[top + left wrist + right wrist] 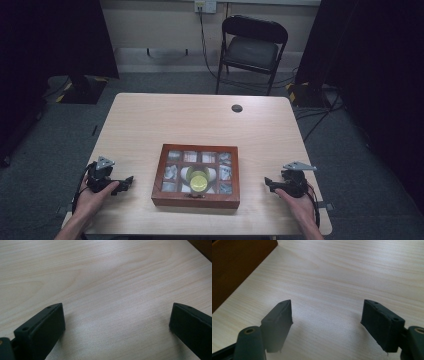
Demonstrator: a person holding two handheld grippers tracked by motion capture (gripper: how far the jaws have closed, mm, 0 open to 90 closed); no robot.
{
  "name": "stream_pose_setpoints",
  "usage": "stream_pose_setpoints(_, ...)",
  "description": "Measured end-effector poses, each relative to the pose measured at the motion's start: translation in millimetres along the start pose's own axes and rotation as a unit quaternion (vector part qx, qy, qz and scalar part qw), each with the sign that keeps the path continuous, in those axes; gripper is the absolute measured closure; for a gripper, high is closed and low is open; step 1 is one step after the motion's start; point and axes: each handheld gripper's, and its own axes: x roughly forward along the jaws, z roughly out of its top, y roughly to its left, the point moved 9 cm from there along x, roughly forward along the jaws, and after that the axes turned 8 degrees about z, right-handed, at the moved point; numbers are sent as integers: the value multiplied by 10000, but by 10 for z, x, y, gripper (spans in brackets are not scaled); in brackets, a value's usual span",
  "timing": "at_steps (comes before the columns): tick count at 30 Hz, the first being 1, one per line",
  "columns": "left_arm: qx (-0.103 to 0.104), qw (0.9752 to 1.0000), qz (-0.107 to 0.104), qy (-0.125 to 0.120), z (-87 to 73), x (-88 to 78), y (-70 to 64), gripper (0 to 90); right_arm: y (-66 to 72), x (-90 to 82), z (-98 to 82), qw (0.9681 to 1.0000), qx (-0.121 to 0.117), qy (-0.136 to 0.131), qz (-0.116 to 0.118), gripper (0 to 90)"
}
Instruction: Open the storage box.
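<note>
the wooden box [196,176] between the left tongs [129,181] and right tongs [268,183] is untouched, both tongs open and empty on the bench [200,120].

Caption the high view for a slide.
Two hand-held black grippers, left and right, flank a compartmented brown wooden box.

High view overhead facing forward, gripper views close, sharing table [150,120], perhaps box [197,200]
</note>
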Motion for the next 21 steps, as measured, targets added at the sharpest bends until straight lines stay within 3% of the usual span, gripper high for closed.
stream_pose_setpoints(10, 4, 10000, 11, 9, 0, 0, 0, 0, 97, -45, 68, 9989, 56, -252, 379, 374)
stream_pose_setpoints(14, 4, 10000, 11, 9, 0, 0, 0, 0, 159, -100, 146, 9973, 7, -494, 535, 439)
stream_pose_setpoints(19, 6, 10000, 12, 10, 0, 0, 1, 0, 178, -130, 181, 9975, -48, -527, 478, 466)
stream_pose_setpoints(21, 4, 10000, 11, 9, 0, 0, 0, 0, 213, -155, 219, 9965, -59, -602, 569, 471)
